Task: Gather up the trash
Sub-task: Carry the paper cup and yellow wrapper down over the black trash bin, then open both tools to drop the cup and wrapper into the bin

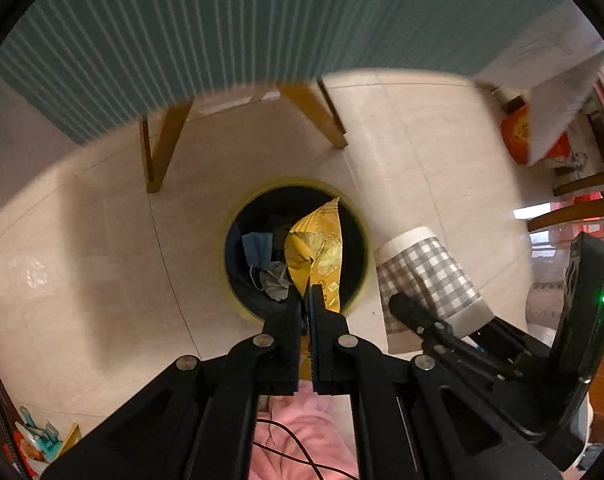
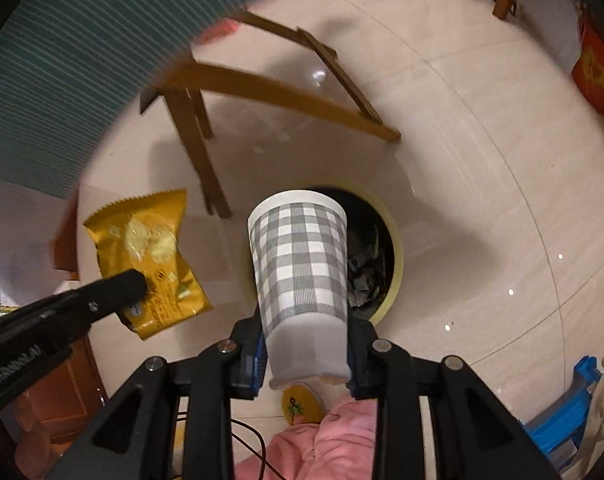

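Left wrist view: the left tool [image 1: 306,292] is clamped on a corner of the yellow wrapper [image 1: 315,254], which hangs straight over the open mouth of the bin [image 1: 363,280] on the floor [image 1: 82,280]. The wrapper looks light, thin and crinkly, so I judge a pinch at one edge is enough; it may flutter or cling when let go. The checked cup [image 1: 425,276] shows to the right, beside the bin.

Right wrist view: the right tool [image 2: 306,354] grips the cup [image 2: 300,264] by its base, with the mouth pointing away and down toward the bin [image 2: 395,260]. The cup seems light and thin-walled, easily crushed, so the stiffer base is the better hold. The wrapper [image 2: 146,248] hangs at left in the left tool [image 2: 136,284].
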